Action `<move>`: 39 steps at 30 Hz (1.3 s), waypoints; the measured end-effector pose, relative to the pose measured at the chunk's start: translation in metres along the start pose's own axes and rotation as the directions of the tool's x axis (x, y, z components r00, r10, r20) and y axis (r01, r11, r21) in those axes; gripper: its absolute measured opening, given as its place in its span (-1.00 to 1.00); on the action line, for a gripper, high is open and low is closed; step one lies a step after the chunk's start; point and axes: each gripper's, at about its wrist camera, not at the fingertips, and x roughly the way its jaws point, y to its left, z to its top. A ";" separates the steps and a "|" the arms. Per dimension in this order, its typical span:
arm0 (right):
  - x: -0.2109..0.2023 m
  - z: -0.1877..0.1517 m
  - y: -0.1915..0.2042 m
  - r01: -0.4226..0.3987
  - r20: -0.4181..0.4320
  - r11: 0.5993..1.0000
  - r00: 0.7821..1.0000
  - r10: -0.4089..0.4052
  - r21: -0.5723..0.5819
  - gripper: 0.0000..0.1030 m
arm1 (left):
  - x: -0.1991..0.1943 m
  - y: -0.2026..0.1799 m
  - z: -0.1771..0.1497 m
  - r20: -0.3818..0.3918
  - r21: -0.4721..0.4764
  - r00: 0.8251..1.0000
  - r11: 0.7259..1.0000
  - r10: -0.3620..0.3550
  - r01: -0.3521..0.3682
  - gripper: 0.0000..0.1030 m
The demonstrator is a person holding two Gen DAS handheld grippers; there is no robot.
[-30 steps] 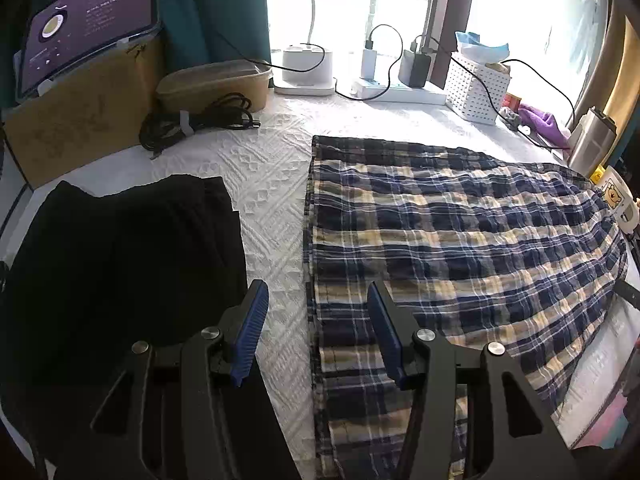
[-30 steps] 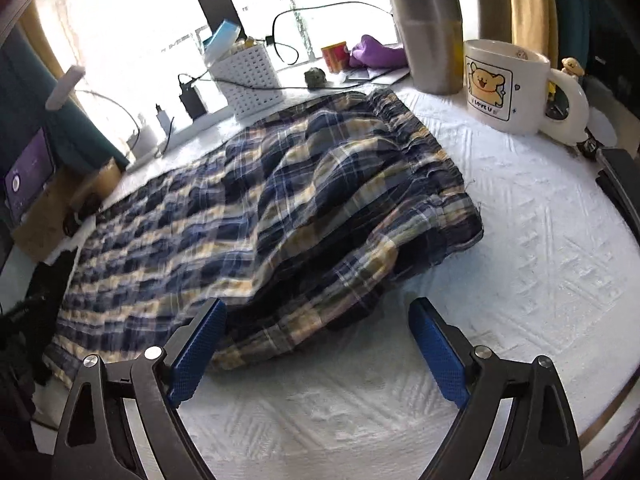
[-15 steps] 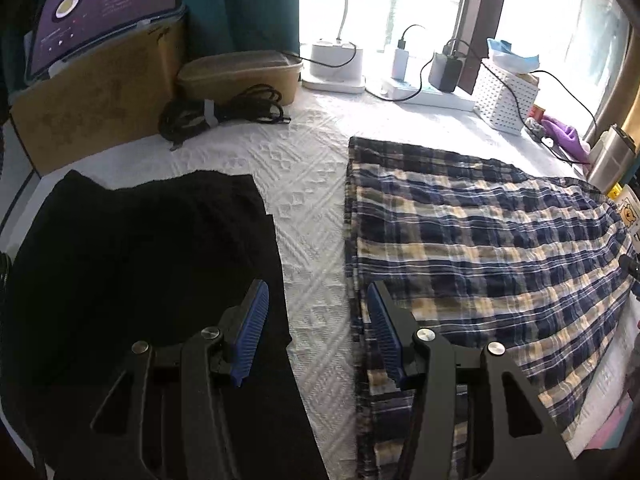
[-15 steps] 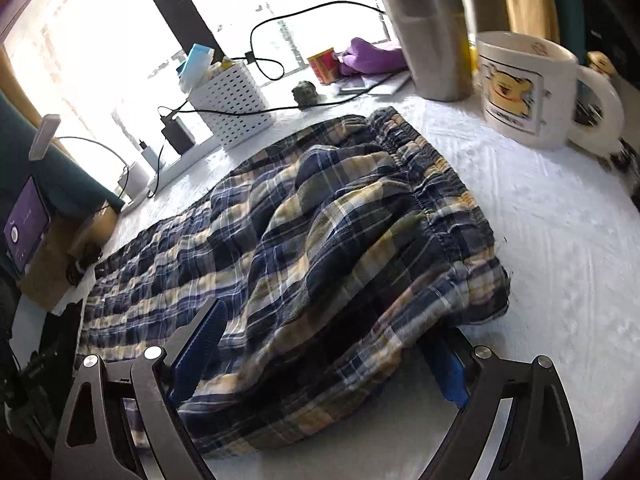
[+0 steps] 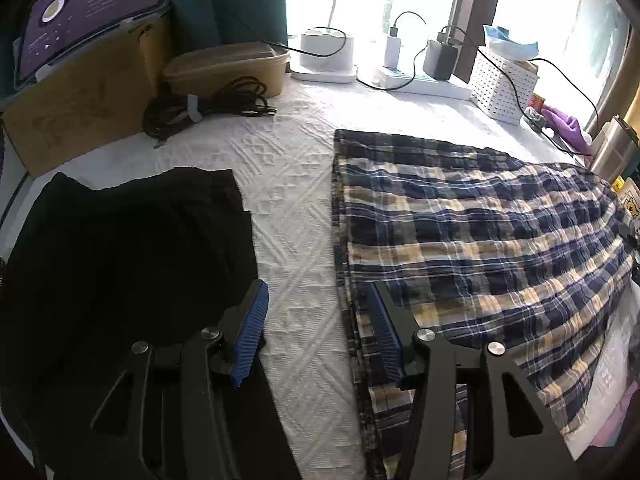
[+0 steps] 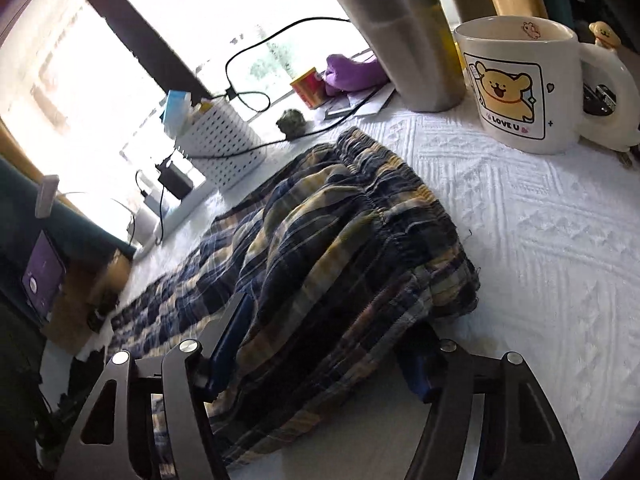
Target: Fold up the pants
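Blue and yellow plaid pants (image 5: 480,248) lie flat on the white bedspread (image 5: 288,184), leg hems toward my left gripper (image 5: 316,334). That gripper hovers open over the bedspread. Its right finger (image 5: 382,336) sits over the hem edge, and no cloth is between the pads. In the right wrist view the gathered waistband end of the pants (image 6: 340,240) is bunched up. My right gripper (image 6: 324,356) straddles its near corner. The jaws are closing with the cloth between them, and the right pad is half hidden under the fabric.
A black garment (image 5: 120,260) lies left of the pants. A coiled cable (image 5: 200,108), cardboard box (image 5: 80,100), power strip (image 5: 416,80) and white basket (image 5: 504,84) line the window side. A bear mug (image 6: 516,88) and steel tumbler (image 6: 404,32) stand near the waistband.
My right gripper has slid forward and rolled, taking the waistband corner between its jaws, which have narrowed. The left gripper has barely shifted, and the hem edge now lies under its right finger.
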 end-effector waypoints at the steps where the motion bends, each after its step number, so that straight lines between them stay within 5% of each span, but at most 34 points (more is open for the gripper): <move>1: 0.001 0.003 -0.002 0.005 0.005 1.000 1.000 -0.005 0.023 0.32 | -0.001 -0.001 0.000 0.000 0.001 1.000 1.000 -0.001 0.001 0.00; 16: -0.011 0.009 -0.013 0.040 -0.013 0.999 0.999 -0.040 0.033 0.36 | -0.001 -0.017 0.000 -0.001 0.000 1.000 1.000 -0.028 0.028 0.00; 27: -0.027 -0.004 -0.014 0.086 -0.002 0.996 0.996 -0.086 0.034 0.82 | 0.006 -0.021 0.003 -0.005 0.005 0.999 0.999 -0.054 0.054 0.00; 39: -0.005 0.021 -0.016 0.085 0.012 0.993 0.996 -0.086 0.078 0.85 | 0.006 -0.012 -0.002 -0.002 -0.011 0.999 0.999 -0.050 0.050 0.00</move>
